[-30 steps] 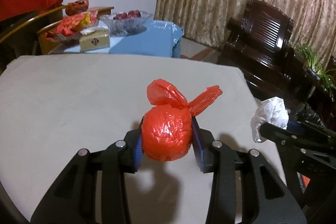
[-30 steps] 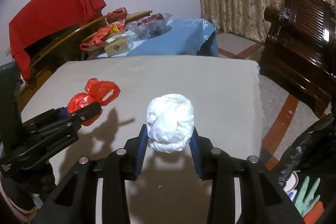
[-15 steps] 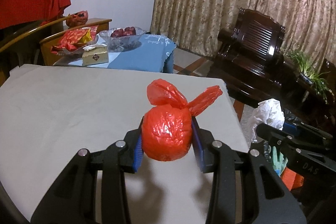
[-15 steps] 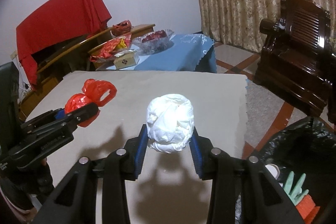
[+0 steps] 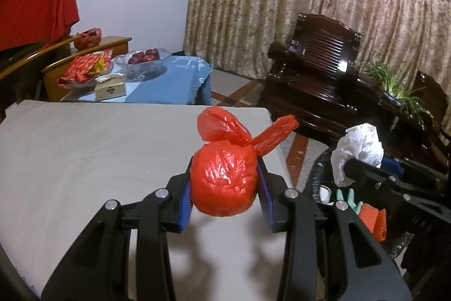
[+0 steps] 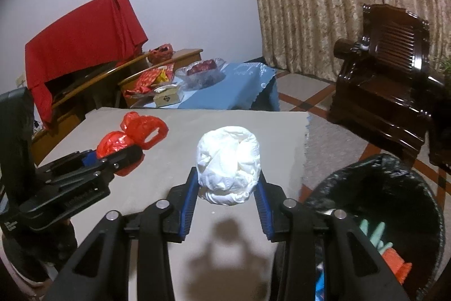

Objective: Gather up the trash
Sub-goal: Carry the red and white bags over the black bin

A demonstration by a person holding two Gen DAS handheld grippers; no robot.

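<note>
My left gripper (image 5: 224,188) is shut on a knotted red plastic bag (image 5: 224,177) and holds it above the right edge of the beige table (image 5: 84,154). It also shows in the right wrist view (image 6: 118,141). My right gripper (image 6: 228,182) is shut on a white crumpled tissue ball (image 6: 228,160), held above the table's right edge; the tissue also shows in the left wrist view (image 5: 358,148). A bin with a black liner (image 6: 375,188) stands on the floor just right of the table, with green gloves and orange scraps inside.
A dark wooden armchair (image 5: 318,81) stands beyond the bin. A blue-covered side table (image 5: 174,81) carries a glass fruit bowl, a small box and red packets. A red cloth (image 6: 84,27) hangs at the back left. Curtains cover the far wall.
Both grippers have lifted and moved right with their loads, off the table's middle towards its right edge. The lined bin has come into view below the right gripper.
</note>
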